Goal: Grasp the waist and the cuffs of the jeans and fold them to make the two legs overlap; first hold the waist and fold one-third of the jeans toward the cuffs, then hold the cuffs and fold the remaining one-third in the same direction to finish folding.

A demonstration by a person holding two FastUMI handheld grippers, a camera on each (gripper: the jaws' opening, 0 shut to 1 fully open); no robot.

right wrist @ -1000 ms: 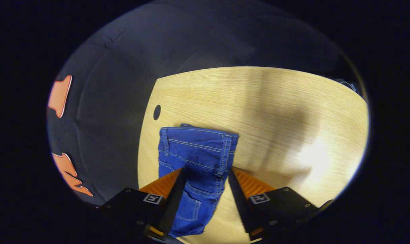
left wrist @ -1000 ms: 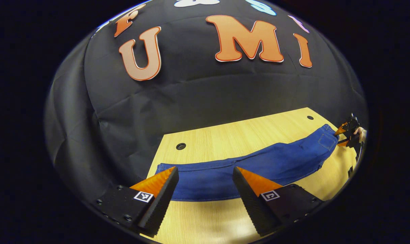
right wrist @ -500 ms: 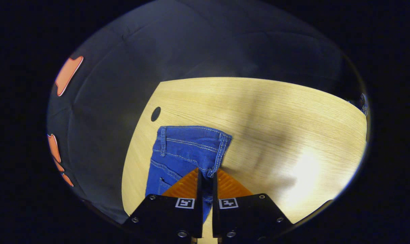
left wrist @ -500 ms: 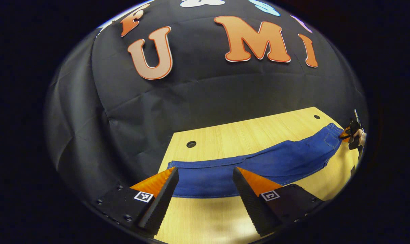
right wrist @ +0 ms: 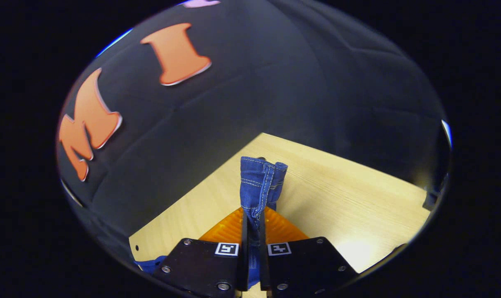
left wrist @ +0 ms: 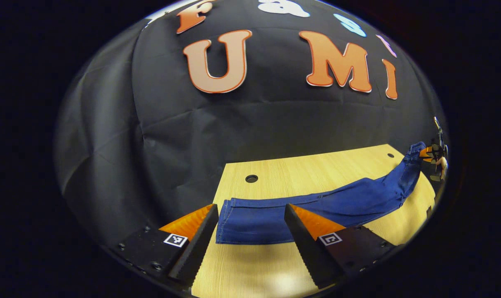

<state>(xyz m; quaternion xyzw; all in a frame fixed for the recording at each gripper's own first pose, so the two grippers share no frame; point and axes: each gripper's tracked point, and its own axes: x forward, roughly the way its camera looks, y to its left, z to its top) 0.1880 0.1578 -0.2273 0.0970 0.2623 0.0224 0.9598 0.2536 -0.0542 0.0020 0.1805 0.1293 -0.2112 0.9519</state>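
Blue jeans [left wrist: 316,205] lie stretched across the wooden table [left wrist: 267,269], legs overlapped. The cuff end [left wrist: 233,221] rests just beyond my left gripper [left wrist: 250,209], which stands open above the table, its fingers apart on either side of the cuffs without touching them. At the far right, the waist [left wrist: 413,159] rises off the table, held by my right gripper [left wrist: 429,154]. In the right gripper view, my right gripper [right wrist: 252,225] is shut on the waistband [right wrist: 260,180], which sticks up bunched between the fingers above the table [right wrist: 341,198].
Two round holes [left wrist: 251,179] [left wrist: 390,155] sit near the table's back edge. The black cloth wall [left wrist: 254,124] hangs close behind the table. A person's hand [left wrist: 440,162] holds the right gripper at the far right.
My right gripper shut on the waistband, then lifted it off the table and tilted upward. The left gripper stayed open and shifted slightly relative to the cuffs.
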